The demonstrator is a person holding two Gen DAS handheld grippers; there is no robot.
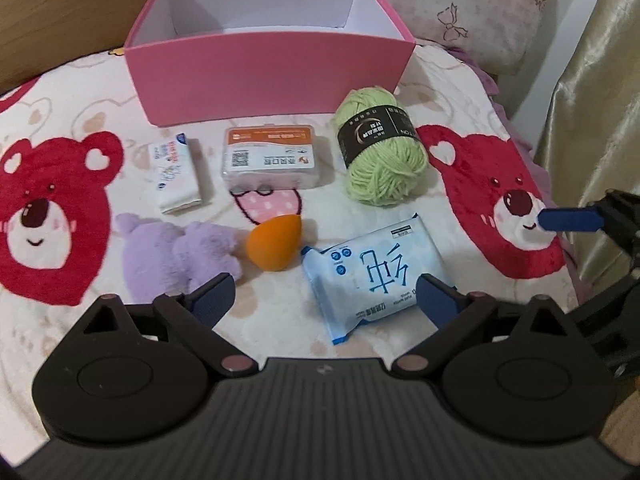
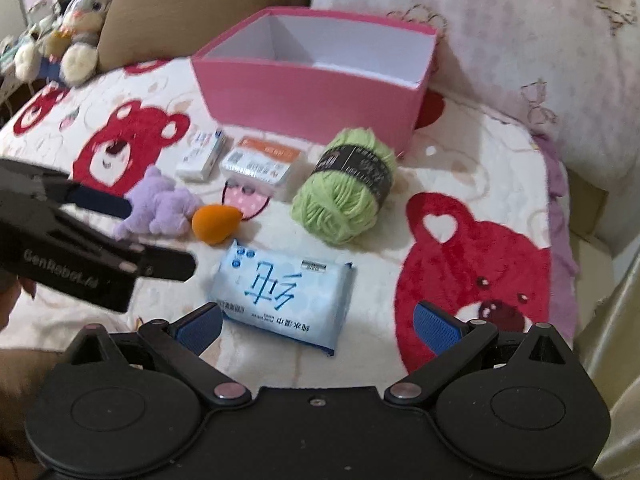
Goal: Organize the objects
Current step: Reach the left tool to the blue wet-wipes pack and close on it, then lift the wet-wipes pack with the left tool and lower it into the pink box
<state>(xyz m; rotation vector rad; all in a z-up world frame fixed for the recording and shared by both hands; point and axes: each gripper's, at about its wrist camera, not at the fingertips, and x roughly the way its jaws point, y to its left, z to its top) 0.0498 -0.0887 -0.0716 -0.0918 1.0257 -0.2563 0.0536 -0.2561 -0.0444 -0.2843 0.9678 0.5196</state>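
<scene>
I can read "GenRobot.ai" in pale letters on the side of the left tool [image 2: 132,236] as the right wrist camera sees it. The blue wet-wipe pack [image 1: 376,272] carries a large upside-down character "纯", the yarn skein's black band [image 1: 376,136] ends in "TON", and the clear plastic case [image 1: 270,158] bears a QR code; its smaller print is too blurred for me.

Matte black handheld grippers with blue finger pads

Left gripper [image 1: 324,300]: ribbed black body, round side housings, pinkish-metal pivot pins, textured blue pads [image 1: 212,300]; right gripper [image 2: 318,322]: same build, a small centre screw; white "GenRobot.AI" lettering on the left one's side.
</scene>
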